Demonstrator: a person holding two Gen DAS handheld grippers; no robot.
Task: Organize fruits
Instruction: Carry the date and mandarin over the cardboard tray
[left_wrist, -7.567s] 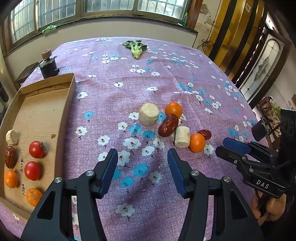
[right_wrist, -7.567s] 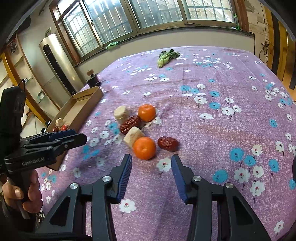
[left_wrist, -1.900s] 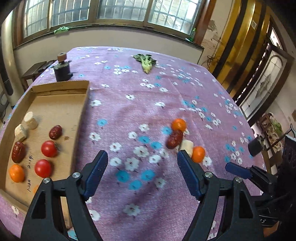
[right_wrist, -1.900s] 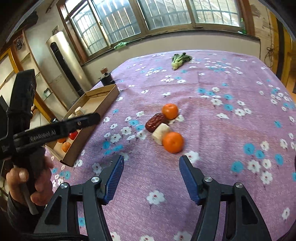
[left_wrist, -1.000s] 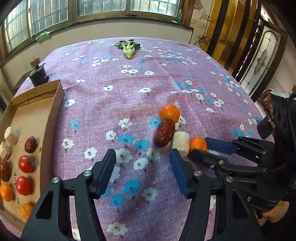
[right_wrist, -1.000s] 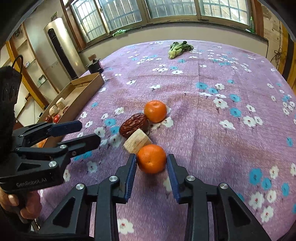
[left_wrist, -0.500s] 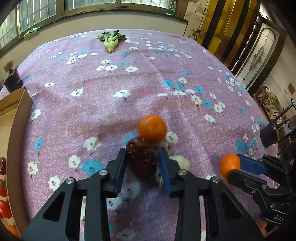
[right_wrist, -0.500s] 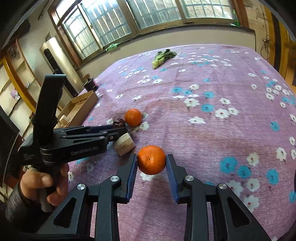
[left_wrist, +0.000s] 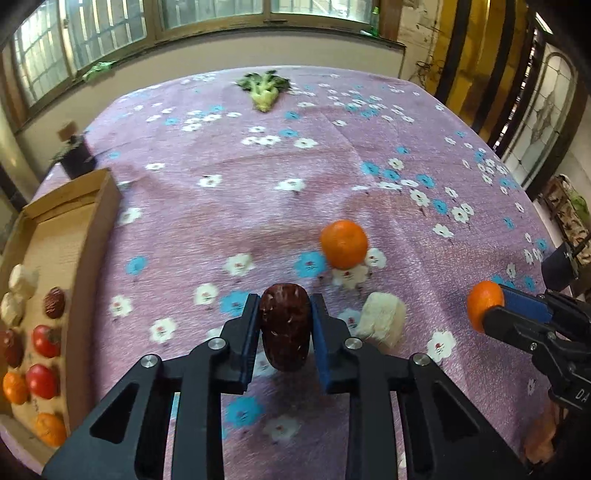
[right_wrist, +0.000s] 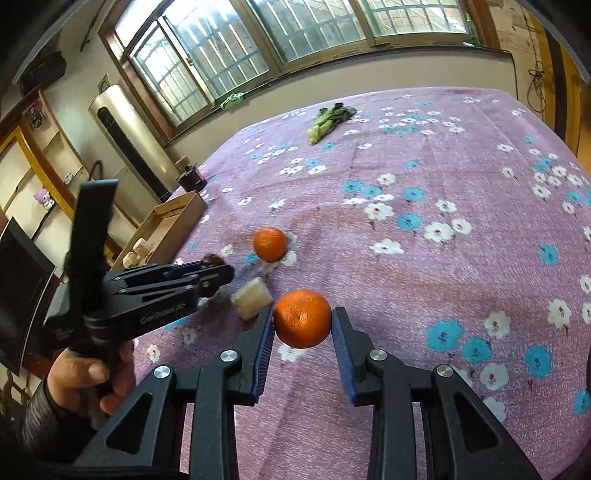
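Left tongs (left_wrist: 284, 325): jaws have just been closing and now press both sides of a dark red date (left_wrist: 284, 326), which stands upright between the blue pads. Whether the date is off the cloth or resting on it cannot be told from the left wrist view.

Right tongs (right_wrist: 303, 325): narrow, clamped on an orange (right_wrist: 303, 318) that hangs clear above the cloth, its shadow visible below. In the left wrist view the same orange (left_wrist: 484, 304) shows at the tip of the right tongs, at the right edge.

Just right of the date: a pale cut chunk (left_wrist: 380, 319), cream, rough-faced, lying on the cloth. Beyond it, a second orange (left_wrist: 344, 243) sits on the cloth, apart from both tongs.

Worktop (left_wrist: 258, 184): covered by a purple cloth with white and blue flowers.

Left edge: open cardboard box (left_wrist: 92, 229). Contents visible: two pale chunks (left_wrist: 16, 291), a date (left_wrist: 54, 302), two tomatoes (left_wrist: 46, 360), two oranges (left_wrist: 50, 428); one more dark item at the box edge, partly cut off.

Far side: a leafy green vegetable (left_wrist: 264, 88) on the cloth; a small dark object (left_wrist: 75, 155) near the far left corner, blurred.

A hand (right_wrist: 88, 376) in a dark sleeve grips the left tongs' handle.
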